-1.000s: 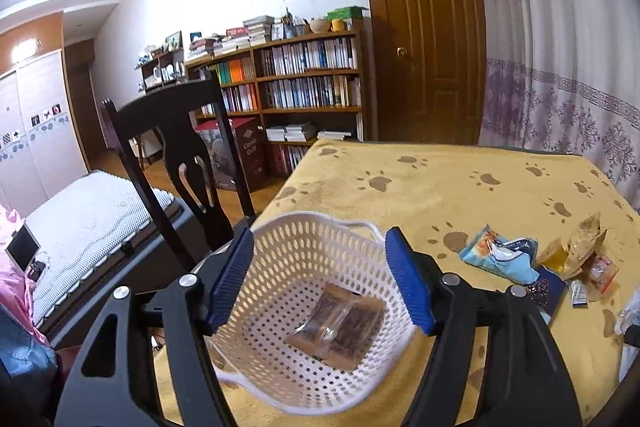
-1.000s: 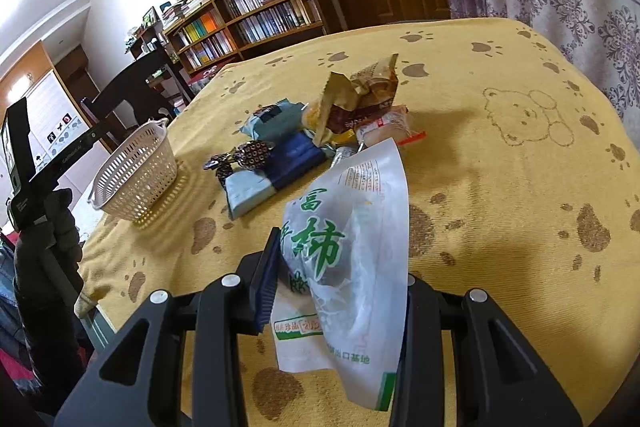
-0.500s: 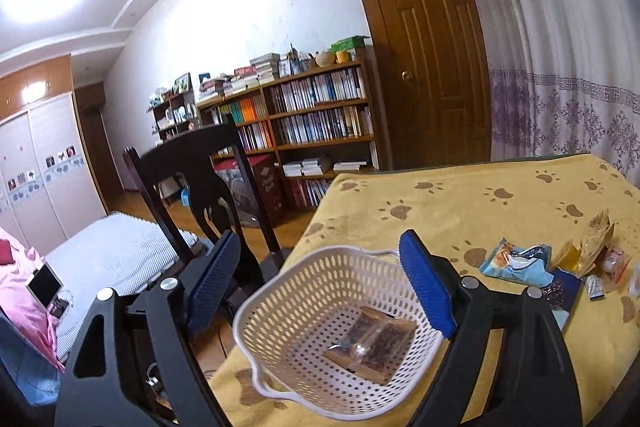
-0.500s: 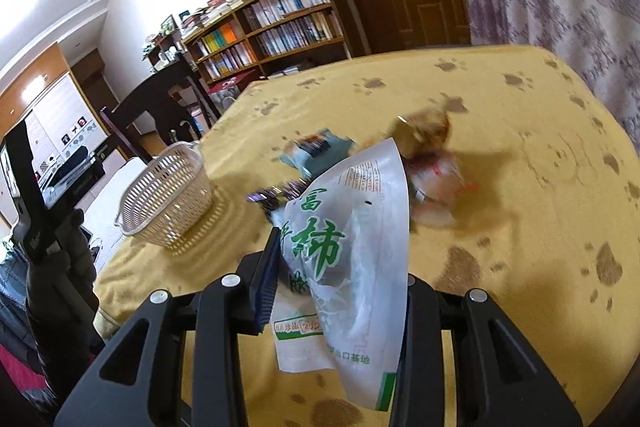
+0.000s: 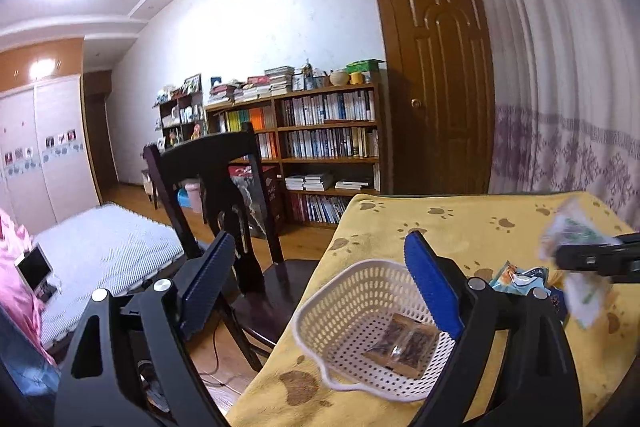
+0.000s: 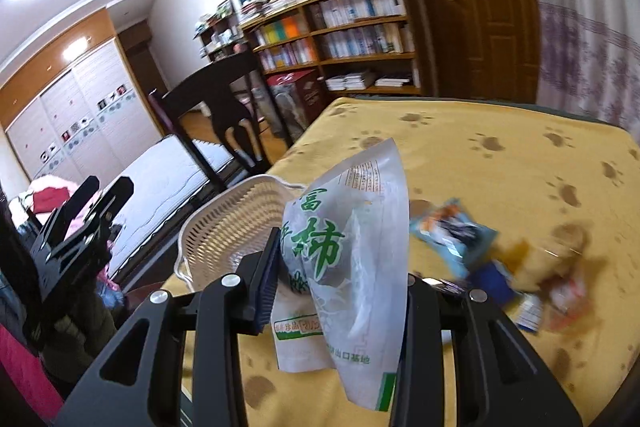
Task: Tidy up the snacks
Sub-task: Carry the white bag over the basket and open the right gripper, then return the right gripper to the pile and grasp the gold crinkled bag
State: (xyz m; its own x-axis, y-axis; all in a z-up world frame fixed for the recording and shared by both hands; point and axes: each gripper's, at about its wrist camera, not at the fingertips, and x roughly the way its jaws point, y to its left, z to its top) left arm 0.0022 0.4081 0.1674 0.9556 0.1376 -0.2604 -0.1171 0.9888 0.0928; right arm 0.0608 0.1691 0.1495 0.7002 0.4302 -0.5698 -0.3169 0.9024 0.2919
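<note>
Bookshelves (image 5: 320,131), a brown door (image 5: 440,79) and a dark wooden chair (image 5: 224,187) fill the room behind the table, whose yellow paw-print cloth (image 6: 500,155) carries everything the task needs. Near the cloth's left edge sits the white perforated basket (image 5: 360,311), probably kept there as the one collecting point; a brown snack packet (image 5: 404,343) lies flat in its bottom. To the right a loose heap of remaining snacks (image 6: 496,259) waits on the cloth, blurred, so individual wrappers are hard to tell.

The right gripper (image 6: 340,291) has its jaws clamped on a white bag with green lettering (image 6: 344,251), pinched across its lower middle so that it can be carried clear of the cloth. The bag's long axis runs roughly upright, its top corner pointing up and toward the basket, which is just beyond it.

The left gripper (image 5: 320,287) has its jaws wide apart and holds nothing, off the table's left edge beside the basket.
</note>
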